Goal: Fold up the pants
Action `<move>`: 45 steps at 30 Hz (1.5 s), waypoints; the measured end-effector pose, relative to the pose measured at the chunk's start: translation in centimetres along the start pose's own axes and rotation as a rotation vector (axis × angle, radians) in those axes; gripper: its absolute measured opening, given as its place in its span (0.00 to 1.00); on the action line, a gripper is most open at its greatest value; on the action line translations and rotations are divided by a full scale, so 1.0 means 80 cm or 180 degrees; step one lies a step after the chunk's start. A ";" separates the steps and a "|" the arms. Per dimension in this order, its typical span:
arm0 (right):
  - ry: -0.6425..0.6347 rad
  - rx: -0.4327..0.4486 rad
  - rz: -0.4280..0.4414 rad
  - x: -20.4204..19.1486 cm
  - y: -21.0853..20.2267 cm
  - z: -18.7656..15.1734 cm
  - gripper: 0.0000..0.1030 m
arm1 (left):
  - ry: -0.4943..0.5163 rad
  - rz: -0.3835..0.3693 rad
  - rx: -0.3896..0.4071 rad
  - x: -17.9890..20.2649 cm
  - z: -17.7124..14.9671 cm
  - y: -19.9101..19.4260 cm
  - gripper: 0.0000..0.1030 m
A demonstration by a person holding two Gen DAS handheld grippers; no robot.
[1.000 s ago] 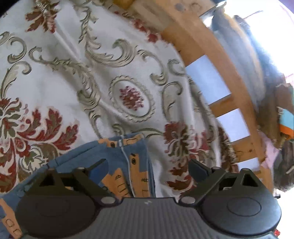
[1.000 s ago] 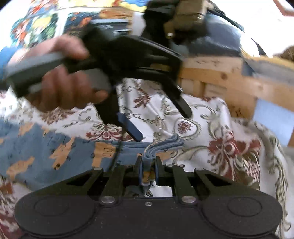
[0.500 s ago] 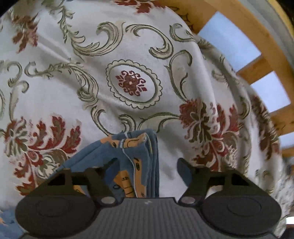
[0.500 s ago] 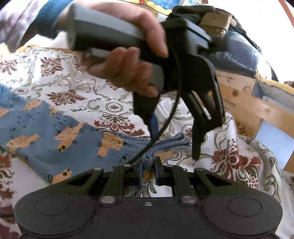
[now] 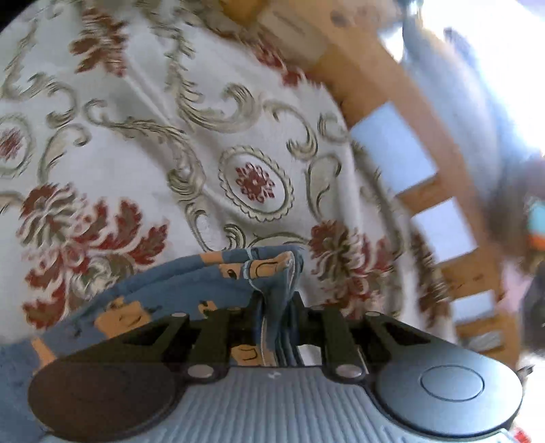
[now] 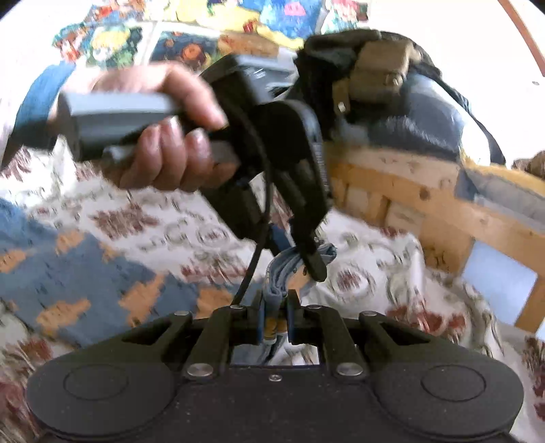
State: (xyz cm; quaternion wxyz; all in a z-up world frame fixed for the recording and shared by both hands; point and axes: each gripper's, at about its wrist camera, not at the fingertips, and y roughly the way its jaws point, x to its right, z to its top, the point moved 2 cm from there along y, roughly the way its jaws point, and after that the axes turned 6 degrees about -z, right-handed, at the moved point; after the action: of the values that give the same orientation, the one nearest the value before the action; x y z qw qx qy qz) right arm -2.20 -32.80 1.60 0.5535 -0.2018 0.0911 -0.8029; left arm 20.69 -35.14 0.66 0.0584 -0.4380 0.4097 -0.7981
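The pants (image 5: 218, 272) are blue with orange prints and lie on a floral bedspread (image 5: 136, 153). In the left wrist view my left gripper (image 5: 277, 306) is shut on a bunched hem end of the pants. The right wrist view shows my right gripper (image 6: 276, 317) shut on the same layered end of the pants (image 6: 85, 283), whose legs spread away to the left. Just beyond it the left gripper (image 6: 306, 262) comes down onto that fabric, held by a hand (image 6: 163, 136).
A wooden bed frame (image 5: 391, 95) with slats runs along the right edge of the bedspread. Dark bags and bundles (image 6: 402, 102) sit behind the frame (image 6: 442, 204). A colourful patterned cloth (image 6: 204, 27) lies at the back.
My left gripper was open around the hem end and has now shut on it. The right gripper has kept its hold throughout. Both views are blurred by motion.
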 end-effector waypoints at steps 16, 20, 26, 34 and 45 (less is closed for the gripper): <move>-0.0701 0.0168 0.1369 -0.168 -0.014 0.049 0.12 | -0.0590 -0.0107 0.0883 -0.175 -0.124 -0.180 0.17; -0.0911 0.0052 0.1582 -0.216 0.000 0.034 0.12 | -0.0846 0.0026 0.1096 -0.236 -0.164 -0.186 0.17; -0.1006 -0.0175 0.1634 -0.249 0.015 0.018 0.12 | -0.0945 0.0040 0.1193 -0.284 -0.185 -0.179 0.29; -0.0978 -0.0298 0.1663 -0.253 0.025 0.009 0.15 | -0.1104 -0.0185 0.1211 -0.307 -0.193 -0.176 0.35; -0.0882 -0.0267 0.1703 -0.250 0.022 0.014 0.16 | -0.0987 0.0090 0.1250 -0.287 -0.190 -0.184 0.14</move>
State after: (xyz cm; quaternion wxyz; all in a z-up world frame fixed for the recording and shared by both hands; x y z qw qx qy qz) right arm 5.86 -14.86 -2.52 0.7437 -0.3009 0.0978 -0.5889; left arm 27.22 -5.91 -8.14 0.2156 -0.5297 0.2390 -0.7847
